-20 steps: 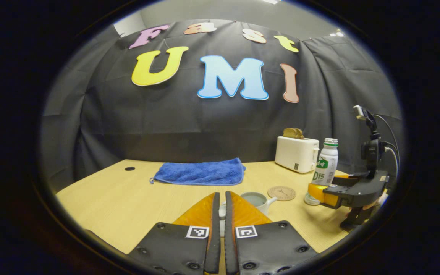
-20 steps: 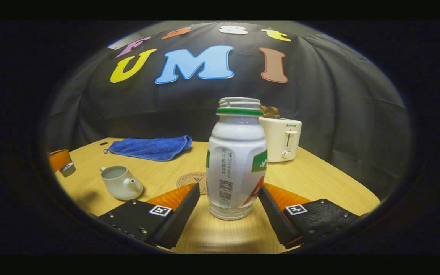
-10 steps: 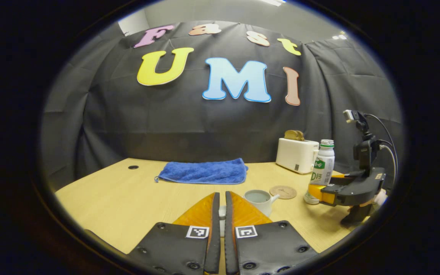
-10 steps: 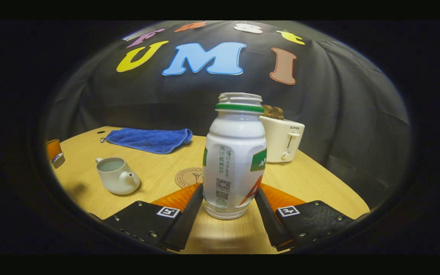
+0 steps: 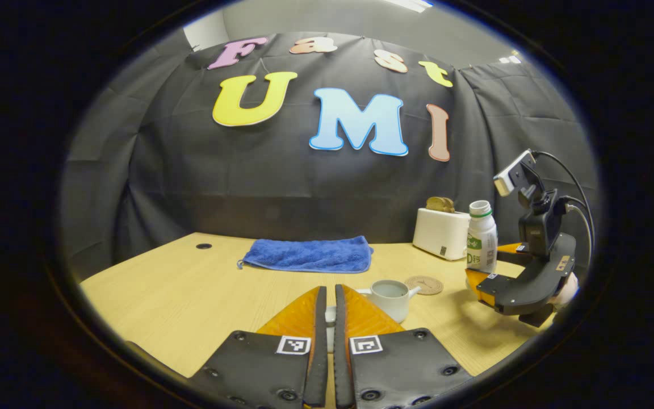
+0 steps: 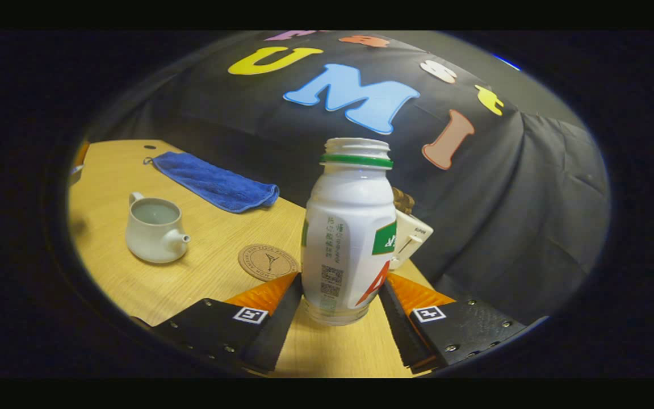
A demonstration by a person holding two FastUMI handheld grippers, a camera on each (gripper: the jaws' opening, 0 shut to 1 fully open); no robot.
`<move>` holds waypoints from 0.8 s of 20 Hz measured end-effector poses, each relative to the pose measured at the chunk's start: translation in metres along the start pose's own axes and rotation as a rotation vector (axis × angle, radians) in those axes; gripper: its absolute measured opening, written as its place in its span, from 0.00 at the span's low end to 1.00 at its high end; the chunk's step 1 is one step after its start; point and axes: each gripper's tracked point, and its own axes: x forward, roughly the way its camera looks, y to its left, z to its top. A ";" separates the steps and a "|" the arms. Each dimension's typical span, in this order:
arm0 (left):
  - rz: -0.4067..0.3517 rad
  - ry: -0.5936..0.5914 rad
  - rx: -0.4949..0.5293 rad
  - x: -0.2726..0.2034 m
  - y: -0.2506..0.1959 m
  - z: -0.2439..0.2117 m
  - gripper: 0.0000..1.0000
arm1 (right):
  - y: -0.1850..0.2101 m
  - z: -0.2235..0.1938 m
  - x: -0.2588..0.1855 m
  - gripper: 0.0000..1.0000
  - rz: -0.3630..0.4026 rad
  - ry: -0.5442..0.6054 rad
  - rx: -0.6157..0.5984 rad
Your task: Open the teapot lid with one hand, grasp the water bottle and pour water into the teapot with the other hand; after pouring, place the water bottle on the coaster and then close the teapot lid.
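— Right gripper?
— Jaws clamped on the bottle, both fingers against its sides. Bottle uncapped, lifted and tilted a little, seen also from the left gripper view.
— Left gripper?
— Jaws nearly together, pinching something small and white, probably the lid; hard to tell.
— Teapot?
— Standing open on the desk, water visible inside. Coaster just beside it, bare. Behind, a blue towel and a toaster.

White bottle, green-ringed; blue towel; seemingly off-white teapot.
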 end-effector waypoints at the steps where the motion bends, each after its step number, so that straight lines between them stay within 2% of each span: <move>1: 0.002 -0.001 0.000 -0.001 0.003 0.001 0.15 | -0.001 0.003 0.000 0.78 -0.019 -0.010 -0.047; 6: 0.026 -0.002 0.011 -0.008 0.021 0.000 0.15 | 0.000 0.022 0.000 0.78 -0.102 -0.069 -0.289; 16: 0.073 -0.026 -0.009 -0.015 0.052 0.013 0.15 | 0.014 0.047 -0.002 0.78 -0.159 -0.146 -0.658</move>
